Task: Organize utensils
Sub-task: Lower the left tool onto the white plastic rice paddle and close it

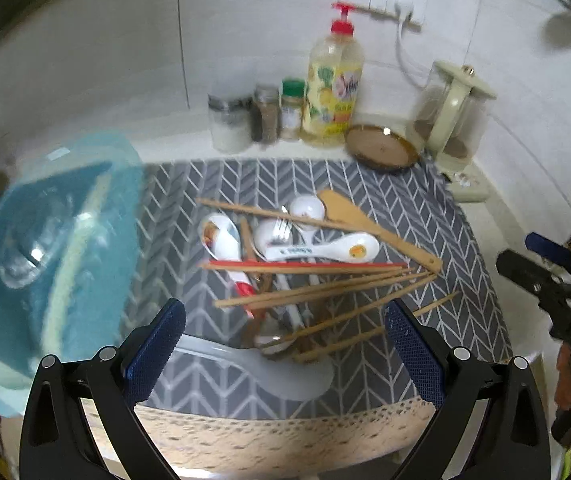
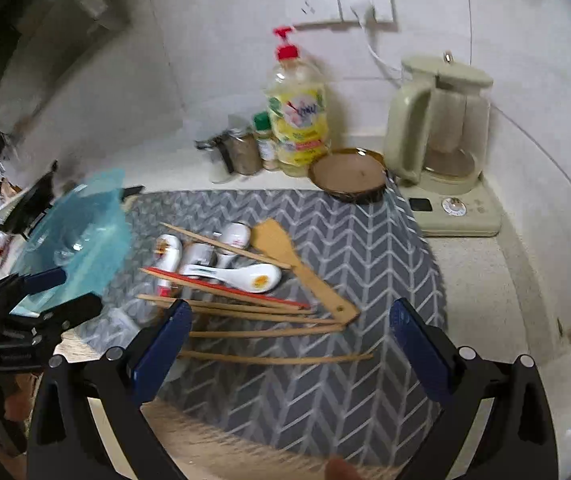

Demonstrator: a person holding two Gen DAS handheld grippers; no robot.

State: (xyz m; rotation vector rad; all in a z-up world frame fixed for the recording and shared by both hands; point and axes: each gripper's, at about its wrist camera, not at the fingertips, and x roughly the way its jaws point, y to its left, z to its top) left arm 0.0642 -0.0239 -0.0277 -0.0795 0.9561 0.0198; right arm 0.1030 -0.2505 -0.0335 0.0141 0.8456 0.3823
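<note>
A heap of utensils lies on the grey chevron mat. It holds white ceramic spoons, wooden chopsticks, a red chopstick pair and a wooden spatula. A large white spoon lies nearest me. My left gripper hangs open just in front of the heap with nothing between its fingers. A translucent blue container stands to its left. My right gripper is open over the loose chopsticks and holds nothing. The spatula and spoons lie beyond it.
Along the back wall stand spice jars, a yellow dish-soap bottle, a brown dish and a cream kettle on its base. Wall sockets sit above them. The mat's lace edge hangs at the counter front.
</note>
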